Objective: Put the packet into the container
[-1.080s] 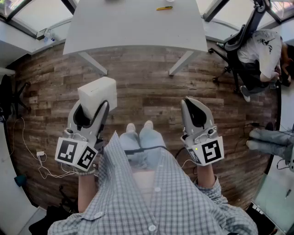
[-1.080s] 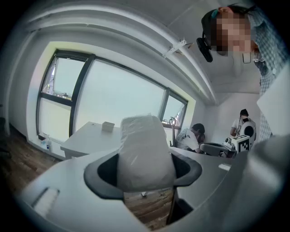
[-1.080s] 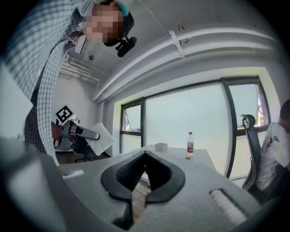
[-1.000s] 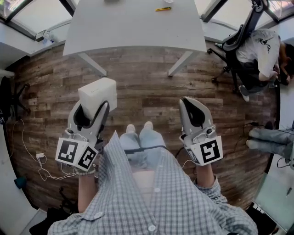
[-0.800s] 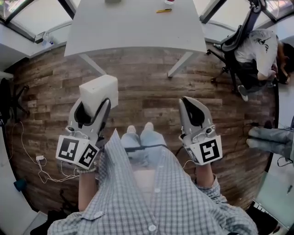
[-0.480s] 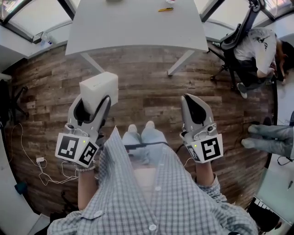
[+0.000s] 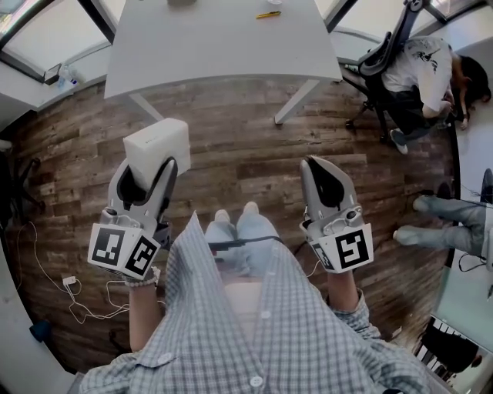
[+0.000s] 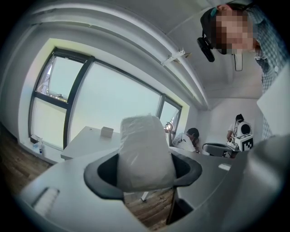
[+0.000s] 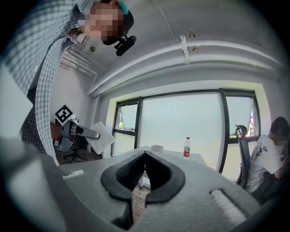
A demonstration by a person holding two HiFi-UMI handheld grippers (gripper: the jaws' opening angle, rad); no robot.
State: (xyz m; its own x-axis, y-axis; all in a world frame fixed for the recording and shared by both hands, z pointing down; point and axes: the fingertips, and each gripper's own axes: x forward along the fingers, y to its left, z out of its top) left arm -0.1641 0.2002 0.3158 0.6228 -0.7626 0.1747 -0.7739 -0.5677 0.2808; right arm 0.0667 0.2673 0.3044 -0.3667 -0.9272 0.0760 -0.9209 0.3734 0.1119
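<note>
A white packet point(image 7: 156, 145) sticks out in front of my left gripper point(image 7: 149, 168), which is shut on it and held over the wooden floor. In the left gripper view the packet point(image 8: 144, 152) fills the gap between the jaws. My right gripper point(image 7: 320, 168) is shut with nothing in it; its jaws meet at the tips point(image 9: 144, 156). From the right gripper view the packet point(image 9: 101, 137) shows far left, on the left gripper. A small box-like container point(image 8: 107, 131) stands on the grey table point(image 7: 219, 38) ahead.
The grey table's legs point(image 7: 296, 100) stand on the floor ahead. A bottle point(image 9: 186, 147) stands on the table, a yellow pen point(image 7: 268, 14) lies on it. A seated person point(image 7: 420, 65) in an office chair is at the right. Cables point(image 7: 69, 292) lie at the left.
The view has shifted slightly: the table and the seated person have slid up and left in the head view. Both grippers keep their hold and pose; the left one sits a little further left.
</note>
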